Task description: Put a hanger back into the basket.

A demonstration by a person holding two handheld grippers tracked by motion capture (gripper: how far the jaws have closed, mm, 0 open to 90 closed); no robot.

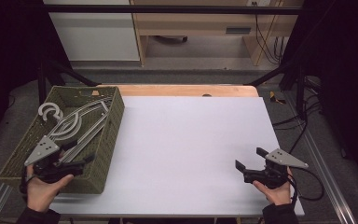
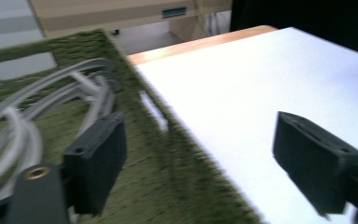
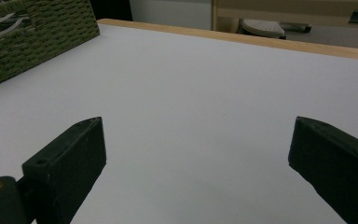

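A green woven basket (image 1: 115, 114) stands at the table's left and holds several pale grey clothes hangers (image 1: 74, 123). My left gripper (image 1: 77, 161) hovers over the basket's near right part, open. In the left gripper view its jaws (image 2: 200, 158) straddle the basket's right wall (image 2: 163, 130), one over the hangers (image 2: 23, 130) inside and one over the white board (image 2: 261, 79). Nothing is pinched between them. My right gripper (image 1: 251, 157) rests low over the board's near right, open and empty, its wide-apart jaws (image 3: 198, 158) pointing toward the basket (image 3: 37, 32).
The white board (image 1: 191, 140) covers most of a wooden table, whose far edge (image 1: 182, 90) shows behind it. Black frame bars (image 1: 168, 9) run overhead and down both sides. Cables (image 1: 307, 186) trail off the table's right side.
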